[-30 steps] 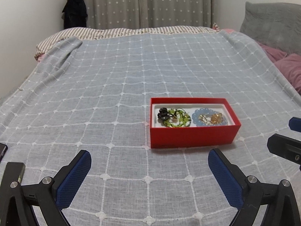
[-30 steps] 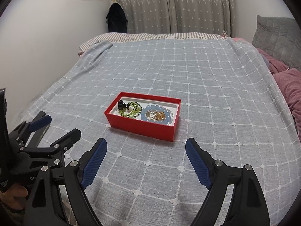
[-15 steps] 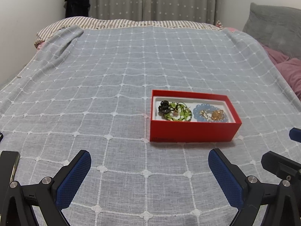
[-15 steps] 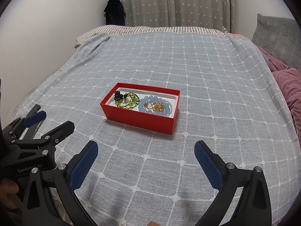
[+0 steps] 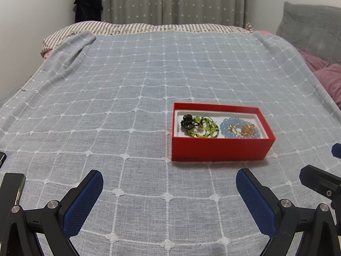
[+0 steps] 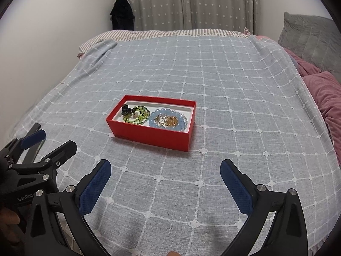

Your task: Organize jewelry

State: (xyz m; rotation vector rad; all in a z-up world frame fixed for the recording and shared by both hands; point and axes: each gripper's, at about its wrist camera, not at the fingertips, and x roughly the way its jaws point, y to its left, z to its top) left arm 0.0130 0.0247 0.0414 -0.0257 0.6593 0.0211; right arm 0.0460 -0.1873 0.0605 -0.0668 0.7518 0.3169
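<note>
One red box [image 5: 221,149] on one grey checked bedspread [image 5: 149,81]. Inside box: one black hair claw [image 5: 187,122], one green bead bracelet [image 5: 203,129], one pale blue bead bracelet [image 5: 226,128], cluster of gold pieces [image 5: 245,129], number unclear. Two grippers: left [image 5: 169,194], right [image 6: 165,183]. Two pink cushions [image 6: 324,93]; one grey pillow [image 5: 311,36].
</note>
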